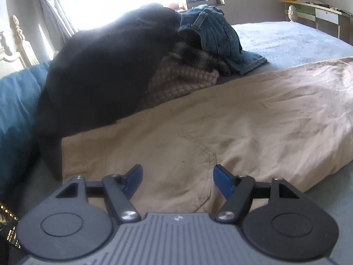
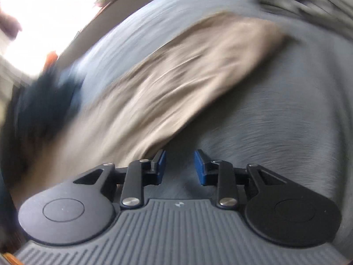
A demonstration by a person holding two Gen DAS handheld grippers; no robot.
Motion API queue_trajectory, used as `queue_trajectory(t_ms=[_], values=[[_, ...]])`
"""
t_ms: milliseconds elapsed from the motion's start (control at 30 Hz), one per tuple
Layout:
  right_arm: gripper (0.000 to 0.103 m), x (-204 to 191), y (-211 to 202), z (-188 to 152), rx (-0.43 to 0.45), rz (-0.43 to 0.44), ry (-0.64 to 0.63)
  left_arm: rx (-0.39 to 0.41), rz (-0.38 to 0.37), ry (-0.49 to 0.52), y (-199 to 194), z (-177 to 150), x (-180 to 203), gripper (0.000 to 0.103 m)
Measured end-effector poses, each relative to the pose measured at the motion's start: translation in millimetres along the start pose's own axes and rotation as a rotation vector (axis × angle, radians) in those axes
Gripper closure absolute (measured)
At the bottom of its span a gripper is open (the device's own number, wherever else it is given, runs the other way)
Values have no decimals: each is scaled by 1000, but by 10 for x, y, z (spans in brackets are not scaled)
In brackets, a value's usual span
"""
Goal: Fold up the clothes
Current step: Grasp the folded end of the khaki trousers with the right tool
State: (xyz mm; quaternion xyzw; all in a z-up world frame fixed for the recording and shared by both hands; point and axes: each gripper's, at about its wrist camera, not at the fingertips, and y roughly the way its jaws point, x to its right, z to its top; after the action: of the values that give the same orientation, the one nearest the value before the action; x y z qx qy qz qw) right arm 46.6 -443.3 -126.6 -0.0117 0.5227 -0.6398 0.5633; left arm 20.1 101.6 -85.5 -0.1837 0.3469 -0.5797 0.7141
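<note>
left claw [image 1: 177, 182] is spread wide with nothing between its blue pads, hovering over the waistband end of the beige cotton trousers [image 1: 220, 123]; those lie flat and roughly doubled lengthwise on the grey bed cover [image 1: 297, 37], back pocket stitching up; right claw [image 2: 179, 167] is partly parted and empty too, sitting just off the trousers' edge [image 2: 176, 84]; right view is heavily motion-blurred, so contact with the fabric can't be judged; unfolded pile sits behind: large black garment [image 1: 106, 70], blue denim jeans [image 1: 216, 35], checked pink-and-white cloth [image 1: 183, 81]; my read: between grasps, the trousers lined up for a crosswise fold; next move likely needs the left claw pinching the waistband, the right one taking the hem end, then bringing one end over the other.
</note>
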Motion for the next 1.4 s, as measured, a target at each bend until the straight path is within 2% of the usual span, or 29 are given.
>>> queue_trajectory(t_ms=[67, 167, 333, 533, 667, 867, 1000, 1400], values=[[72, 260, -24, 94, 49, 24, 174, 0, 10, -16, 19, 7, -4, 31], [72, 526, -10, 147, 97, 81, 330, -1, 24, -41, 47, 18, -10, 31], [71, 658, 70, 204, 131, 119, 400, 3, 4, -89, 86, 61, -16, 31], [65, 698, 144, 216, 165, 157, 468, 0, -43, -69, 181, 131, 175, 31], [62, 669, 211, 231, 182, 164, 474, 5, -98, -76, 256, 224, 326, 31], [54, 607, 267, 267, 203, 164, 452, 7, -149, -26, 413, 284, 610, 31], [50, 579, 303, 318, 216, 167, 428, -11, -156, -23, 505, 266, 691, 31], [50, 597, 565, 611, 288, 177, 362, -49, -149, -21, 555, 338, 706, 30]])
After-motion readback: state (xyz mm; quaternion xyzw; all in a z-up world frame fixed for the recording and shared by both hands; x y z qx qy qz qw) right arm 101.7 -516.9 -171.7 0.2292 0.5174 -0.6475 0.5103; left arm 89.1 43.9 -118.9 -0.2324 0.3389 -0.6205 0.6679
